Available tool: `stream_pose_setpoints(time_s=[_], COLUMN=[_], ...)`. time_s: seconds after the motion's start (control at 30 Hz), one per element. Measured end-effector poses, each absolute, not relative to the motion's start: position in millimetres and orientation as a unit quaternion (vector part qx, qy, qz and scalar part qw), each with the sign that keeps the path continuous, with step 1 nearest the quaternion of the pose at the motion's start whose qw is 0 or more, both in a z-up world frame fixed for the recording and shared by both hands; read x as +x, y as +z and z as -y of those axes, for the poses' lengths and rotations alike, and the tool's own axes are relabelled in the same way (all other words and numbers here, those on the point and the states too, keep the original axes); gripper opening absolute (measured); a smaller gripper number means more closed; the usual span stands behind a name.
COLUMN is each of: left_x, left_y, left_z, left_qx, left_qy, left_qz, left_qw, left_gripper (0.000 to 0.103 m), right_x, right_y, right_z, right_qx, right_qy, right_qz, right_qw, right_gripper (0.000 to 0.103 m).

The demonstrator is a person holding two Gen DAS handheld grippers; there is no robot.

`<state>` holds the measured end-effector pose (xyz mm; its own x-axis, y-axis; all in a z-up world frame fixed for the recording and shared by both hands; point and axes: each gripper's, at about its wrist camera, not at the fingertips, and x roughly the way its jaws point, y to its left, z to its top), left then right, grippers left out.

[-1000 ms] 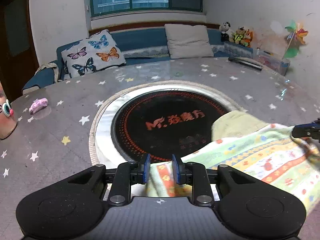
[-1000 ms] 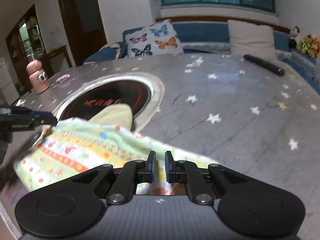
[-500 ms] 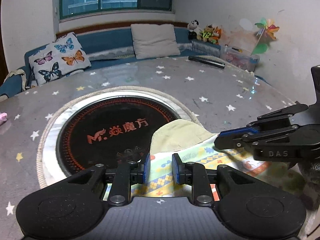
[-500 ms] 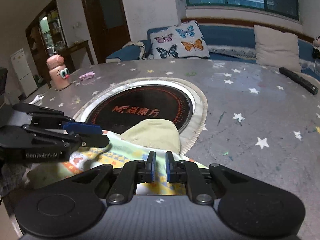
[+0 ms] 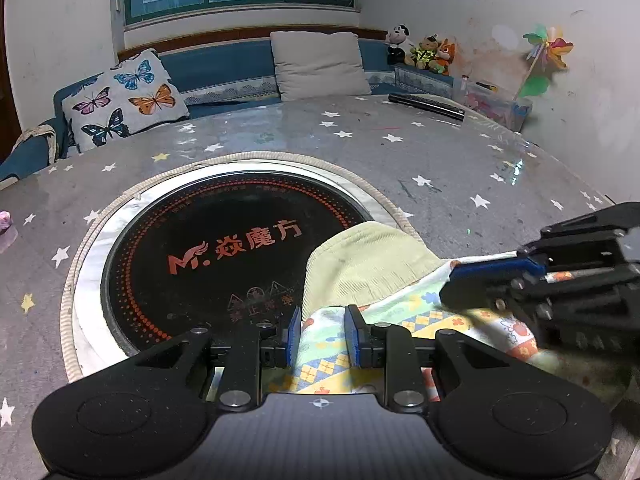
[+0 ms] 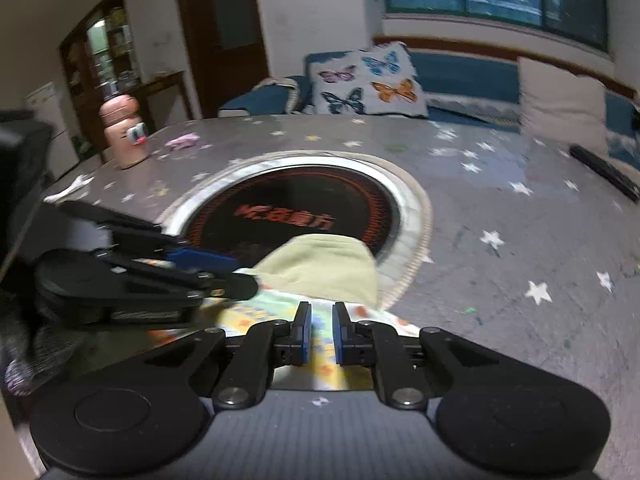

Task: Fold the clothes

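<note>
Gripping the patterned garment [image 5: 320, 350] between nearly closed jaws, the left gripper [image 5: 320, 340] and right gripper [image 6: 319, 332] hold it near the worktop's [image 5: 440, 160] front edge. Its pale green cuff [image 5: 368, 264] overlaps the black cooktop [image 5: 224, 256], printed "M." with orange Chinese characters.

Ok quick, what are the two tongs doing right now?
Left tongs: closed on the patterned cloth.
Right tongs: closed on the same cloth.

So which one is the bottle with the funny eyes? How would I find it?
Start at the big round table with white stars, then go to the black cooker circle in its middle. Past it, by the far left edge, stands the pink bottle. It is the only tall upright thing there; the little purple toy beside it lies flat.
</note>
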<state>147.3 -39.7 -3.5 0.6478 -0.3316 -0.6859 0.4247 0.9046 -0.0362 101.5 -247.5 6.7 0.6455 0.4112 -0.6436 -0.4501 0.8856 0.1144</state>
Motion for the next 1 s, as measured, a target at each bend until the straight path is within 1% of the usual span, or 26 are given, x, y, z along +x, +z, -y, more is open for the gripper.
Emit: stream_pose_setpoints(time_s=[0.4, 0.43, 0.47, 0.63, 0.77, 1.0], left_x=[145, 146, 145, 139, 122, 62], left_y=[-4, -4, -4, -3, 3, 10], left_z=[43, 43, 43, 43, 38, 22], left_qx=[0.068, 0.069, 0.07, 0.077, 0.084, 0.091], left_qy=[-0.2, -0.2, -0.199, -0.192, -0.189, -0.2], left_qz=[-0.363, -0.363, -0.362, -0.355, -0.336, -0.293], left_qw=[0.907, 0.908, 0.908, 0.912, 0.919, 0.93], left_gripper=[0.027, 0.027, 0.027, 0.028, 0.027, 0.027], right_x=[64, 60, 55, 22, 5, 0], right_y=[6, 6, 5, -2, 1, 7], right_z=[213, 212, 211, 199, 201, 225], right_qx=[-0.118, -0.119, -0.121, -0.168, -0.158, -0.099], right_qy=[0.287, 0.295, 0.303, 0.332, 0.346, 0.317], right_qz=[-0.322, -0.323, -0.324, -0.309, -0.308, -0.306], right_qw=[0.894, 0.891, 0.888, 0.875, 0.872, 0.892], right_gripper=[0.012, 0.013, 0.017, 0.017, 0.017, 0.018])
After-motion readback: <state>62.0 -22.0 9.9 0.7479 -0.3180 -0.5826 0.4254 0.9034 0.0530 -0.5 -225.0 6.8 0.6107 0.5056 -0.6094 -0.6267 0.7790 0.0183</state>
